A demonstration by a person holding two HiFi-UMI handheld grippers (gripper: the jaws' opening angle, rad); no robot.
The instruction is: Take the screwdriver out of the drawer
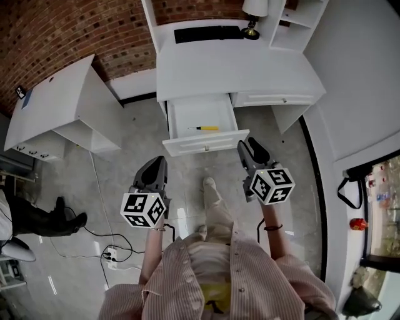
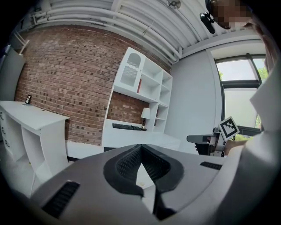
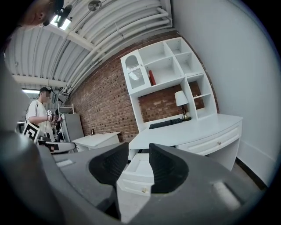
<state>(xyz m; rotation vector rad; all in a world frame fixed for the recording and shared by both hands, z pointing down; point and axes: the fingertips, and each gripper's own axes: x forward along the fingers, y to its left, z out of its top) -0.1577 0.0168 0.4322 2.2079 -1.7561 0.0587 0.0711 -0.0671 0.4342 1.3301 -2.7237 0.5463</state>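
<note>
A screwdriver (image 1: pixel 206 128) with a yellow handle lies in the open drawer (image 1: pixel 206 142) of the white desk (image 1: pixel 237 69). Both grippers hang over the floor in front of the drawer, apart from it. My left gripper (image 1: pixel 159 164) is shut, its pads meeting at the tip (image 2: pixel 140 148), and holds nothing. My right gripper (image 1: pixel 247 145) is open with nothing between its fingers. The right gripper view looks along that gripper (image 3: pixel 139 149) at the drawer (image 3: pixel 138 173); the screwdriver is hidden there.
A keyboard (image 1: pixel 206 33) and a lamp (image 1: pixel 253 19) sit on the desk, with a closed drawer (image 1: pixel 275 99) at the right. A second white desk (image 1: pixel 56 100) stands to the left. A power strip (image 1: pixel 112 253) with cables lies on the floor. Another person (image 3: pixel 41 110) stands behind.
</note>
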